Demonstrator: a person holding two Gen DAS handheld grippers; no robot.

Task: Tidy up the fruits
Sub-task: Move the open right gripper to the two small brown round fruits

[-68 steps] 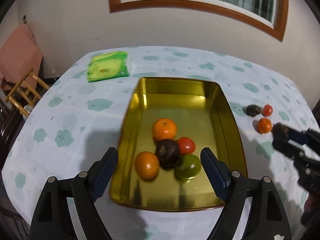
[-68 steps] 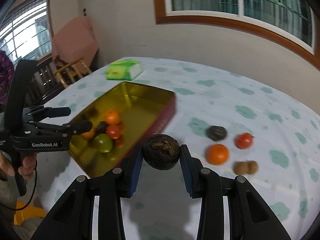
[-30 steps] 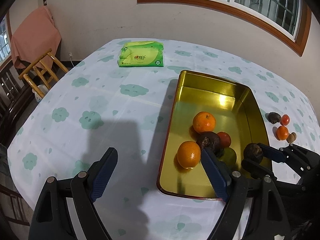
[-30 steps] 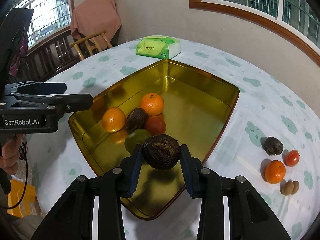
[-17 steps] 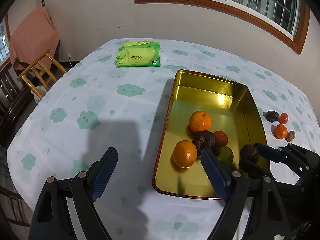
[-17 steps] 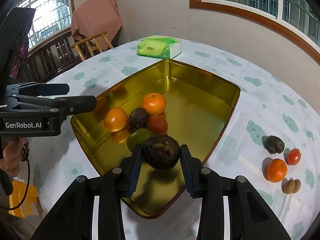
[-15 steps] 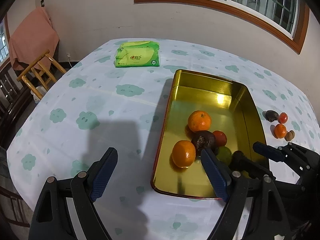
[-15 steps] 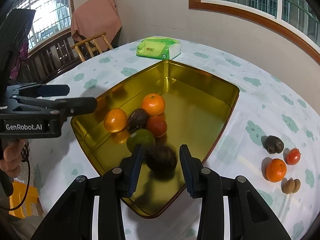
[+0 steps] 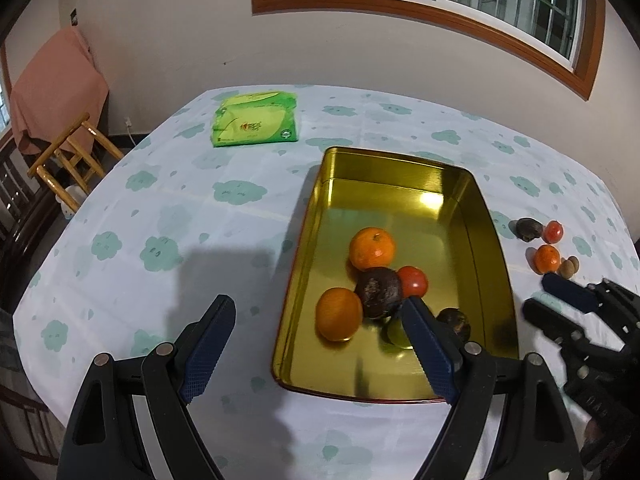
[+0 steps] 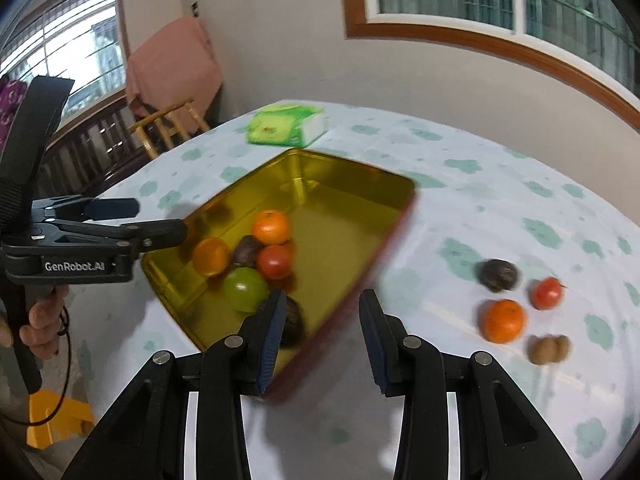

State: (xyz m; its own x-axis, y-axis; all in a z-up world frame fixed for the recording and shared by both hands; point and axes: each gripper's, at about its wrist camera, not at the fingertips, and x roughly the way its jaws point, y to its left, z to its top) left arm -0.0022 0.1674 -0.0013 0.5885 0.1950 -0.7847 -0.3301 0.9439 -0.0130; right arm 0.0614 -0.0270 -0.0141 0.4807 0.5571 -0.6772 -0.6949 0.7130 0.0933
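Six fruits in gold tray (image 9: 486,216), both claws empty

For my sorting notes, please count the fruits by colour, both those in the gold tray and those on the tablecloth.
Orange fruits: 3
Red fruits: 2
Dark brown fruits: 3
Green fruit: 1
Light brown fruit: 1
Total: 10

Green fruit (image 9: 396,334) half hidden behind a finger of the left gripper (image 9: 316,354) – right wrist view blurred, smearing the gold tray's (image 10: 394,224) near edge; a dark fruit (image 10: 294,322) sits partly behind a finger of the right gripper (image 10: 322,334)
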